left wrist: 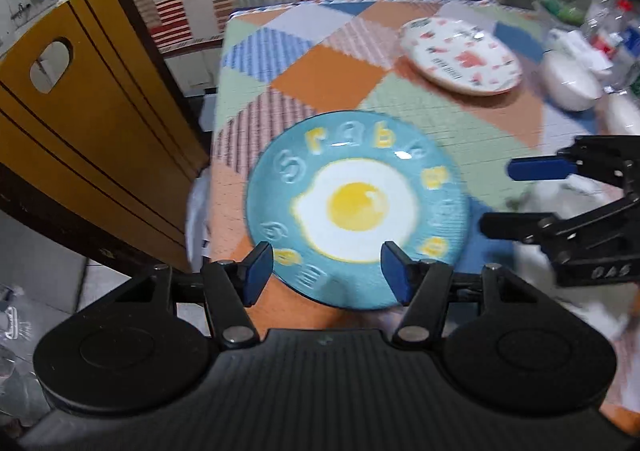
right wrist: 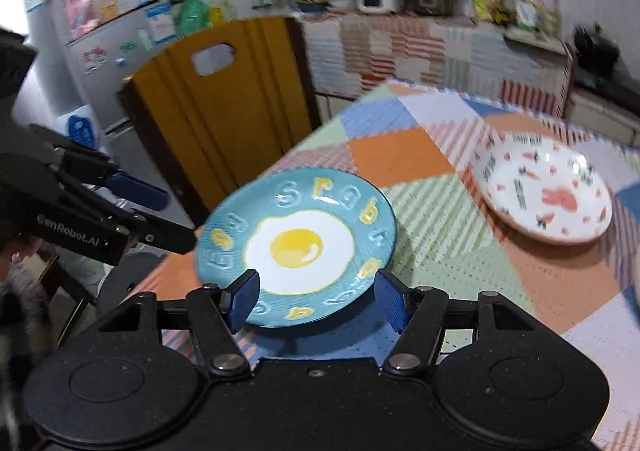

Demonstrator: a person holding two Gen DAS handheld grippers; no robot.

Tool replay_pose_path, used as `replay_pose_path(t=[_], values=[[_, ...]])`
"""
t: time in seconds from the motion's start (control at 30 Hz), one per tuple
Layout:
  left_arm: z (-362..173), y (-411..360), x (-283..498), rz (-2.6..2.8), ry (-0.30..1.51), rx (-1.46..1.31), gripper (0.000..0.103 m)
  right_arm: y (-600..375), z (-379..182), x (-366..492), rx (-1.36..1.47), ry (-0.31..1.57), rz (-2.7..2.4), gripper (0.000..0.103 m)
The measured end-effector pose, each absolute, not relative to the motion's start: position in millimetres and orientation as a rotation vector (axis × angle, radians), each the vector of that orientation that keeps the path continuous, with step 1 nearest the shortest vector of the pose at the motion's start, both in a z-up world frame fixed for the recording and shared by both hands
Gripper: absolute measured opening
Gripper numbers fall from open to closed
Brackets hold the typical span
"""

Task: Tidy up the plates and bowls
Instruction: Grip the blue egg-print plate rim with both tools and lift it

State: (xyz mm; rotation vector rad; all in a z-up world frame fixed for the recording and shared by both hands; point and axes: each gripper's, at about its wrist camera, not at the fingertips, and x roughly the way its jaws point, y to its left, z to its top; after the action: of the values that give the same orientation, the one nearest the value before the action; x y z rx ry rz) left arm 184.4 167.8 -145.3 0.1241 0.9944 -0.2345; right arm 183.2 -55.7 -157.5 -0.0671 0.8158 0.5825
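Yellow wooden chair (left wrist: 80, 99), cluttered counter (right wrist: 400, 27)

Left tongs (left wrist: 327, 271) and right tongs (right wrist: 318, 301) both gape wide.

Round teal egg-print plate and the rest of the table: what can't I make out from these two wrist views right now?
- Round teal egg-print plate: raised rim letters smeared by motion blur; near edge hidden behind the left gripper in the left wrist view, so contact is unclear.
- White bowl: blurred, contents unreadable; cut off in the right wrist view.
- Bottles at the right edge: blurred, labels unreadable.
- White carrot-and-rabbit plate: print text too blurred.
- Right gripper: hides the teal plate's near rim.
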Motion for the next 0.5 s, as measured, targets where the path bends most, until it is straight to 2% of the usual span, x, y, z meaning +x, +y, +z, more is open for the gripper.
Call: replay_pose_path(t=[0.23,0.33,0.4,0.5], values=[[-187.5,194.7,216.1,-0.189,1.072,0.021,0.058,-69.2,-191.9,225.0,0.09,0.944,0.537,0.063],[-202.7,201.2,223.5,-0.197,1.116,-0.023,0.056,-73.2,-204.2,240.8,0.182,0.995,0.539,0.052],[-210.7,202.5,226.7,-0.184,1.142,-0.03,0.054,-71.1,-212.2,248.3,0.2,1.017,0.539,0.037],[-218.2,204.3,230.2,-0.17,1.141,-0.013,0.048,-67.8,-220.6,256.0,0.221,1.039,0.54,0.023]])
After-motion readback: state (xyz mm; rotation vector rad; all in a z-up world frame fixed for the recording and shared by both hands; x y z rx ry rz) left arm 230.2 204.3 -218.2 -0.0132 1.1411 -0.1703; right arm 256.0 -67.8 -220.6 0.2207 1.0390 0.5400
